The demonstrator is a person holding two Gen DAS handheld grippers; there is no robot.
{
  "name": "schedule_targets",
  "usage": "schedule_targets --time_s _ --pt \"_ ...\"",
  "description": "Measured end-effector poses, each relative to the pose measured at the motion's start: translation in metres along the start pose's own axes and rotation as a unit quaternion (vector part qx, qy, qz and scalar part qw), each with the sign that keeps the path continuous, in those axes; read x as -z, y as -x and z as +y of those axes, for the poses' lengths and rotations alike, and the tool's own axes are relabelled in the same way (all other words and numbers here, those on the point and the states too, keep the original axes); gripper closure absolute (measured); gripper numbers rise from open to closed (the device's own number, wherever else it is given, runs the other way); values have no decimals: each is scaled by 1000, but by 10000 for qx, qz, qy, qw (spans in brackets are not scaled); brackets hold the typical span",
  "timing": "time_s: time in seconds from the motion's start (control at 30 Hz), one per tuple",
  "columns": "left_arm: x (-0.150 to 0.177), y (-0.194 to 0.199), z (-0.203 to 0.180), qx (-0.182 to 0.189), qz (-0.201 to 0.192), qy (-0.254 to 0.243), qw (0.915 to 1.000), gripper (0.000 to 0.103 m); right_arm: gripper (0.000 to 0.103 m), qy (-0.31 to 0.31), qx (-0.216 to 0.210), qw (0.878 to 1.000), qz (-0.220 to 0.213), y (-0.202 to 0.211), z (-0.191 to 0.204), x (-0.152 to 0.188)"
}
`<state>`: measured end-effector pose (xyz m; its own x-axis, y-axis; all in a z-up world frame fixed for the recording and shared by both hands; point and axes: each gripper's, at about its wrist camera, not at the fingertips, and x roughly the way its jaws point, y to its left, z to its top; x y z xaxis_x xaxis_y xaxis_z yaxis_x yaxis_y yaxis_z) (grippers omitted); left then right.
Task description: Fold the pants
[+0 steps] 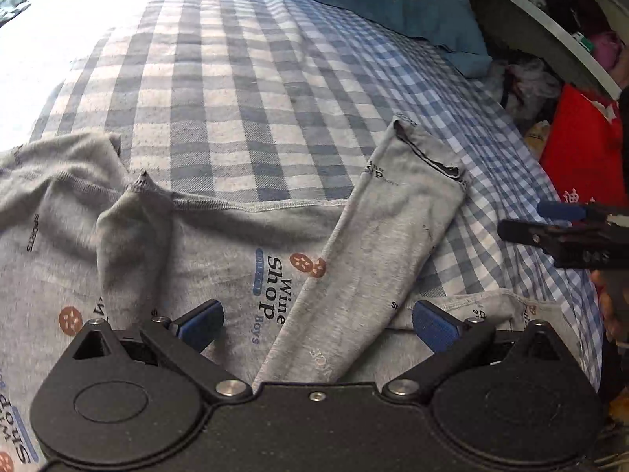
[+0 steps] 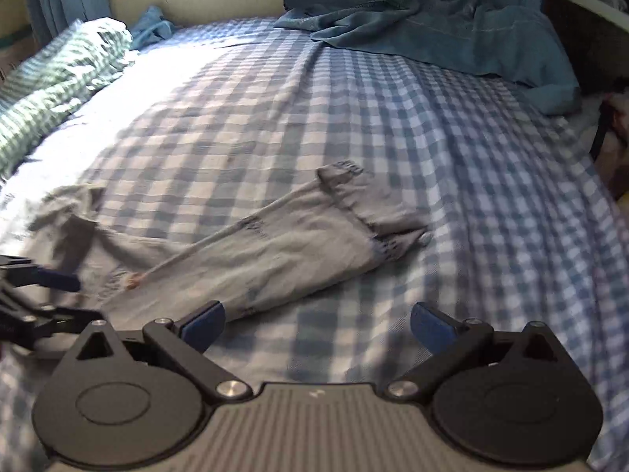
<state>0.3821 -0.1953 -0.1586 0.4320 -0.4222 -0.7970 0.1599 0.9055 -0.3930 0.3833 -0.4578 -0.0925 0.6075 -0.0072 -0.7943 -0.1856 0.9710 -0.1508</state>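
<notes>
Grey printed pants (image 1: pixel 220 244) lay on the blue-checked bed (image 1: pixel 243 90) directly under and ahead of the left hand-held gripper (image 1: pixel 316 324), whose blue-padded fingers (image 1: pixel 434 328) stood spread and released with nothing between them; one leg (image 1: pixel 377 244) ran as a long strip from between those fingers up and to the right, its cuff pointing away toward the far right of the bed. From the right hand-held gripper (image 2: pixel 316 324), likewise spread and empty over bare sheet, that leg (image 2: pixel 275 251) lay ahead and to the left, its long axis slanting from lower left to upper right, with a crumpled blue blanket (image 2: pixel 452 35) far ahead.
</notes>
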Motion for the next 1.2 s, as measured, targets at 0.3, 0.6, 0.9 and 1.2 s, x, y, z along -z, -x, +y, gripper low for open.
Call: schedule_targets --time_s 0.3,0.6,0.9,1.2 --pt "8 -6 -4 -438 79 536 9976 1 0 1174 405 9922 81 -90 -24 -42" --pt "-1 -14 -8 -563 138 513 9970 1 0 1790 941 9790 -260 -118 -66 -71" --pt "-11 -16 -9 -535 135 386 9977 1 0 871 869 9912 -484 -97 -120 -111" --pt "-10 -20 -12 -449 204 97 9987 4 1 -240 -1520 9879 210 -107 -49 -118"
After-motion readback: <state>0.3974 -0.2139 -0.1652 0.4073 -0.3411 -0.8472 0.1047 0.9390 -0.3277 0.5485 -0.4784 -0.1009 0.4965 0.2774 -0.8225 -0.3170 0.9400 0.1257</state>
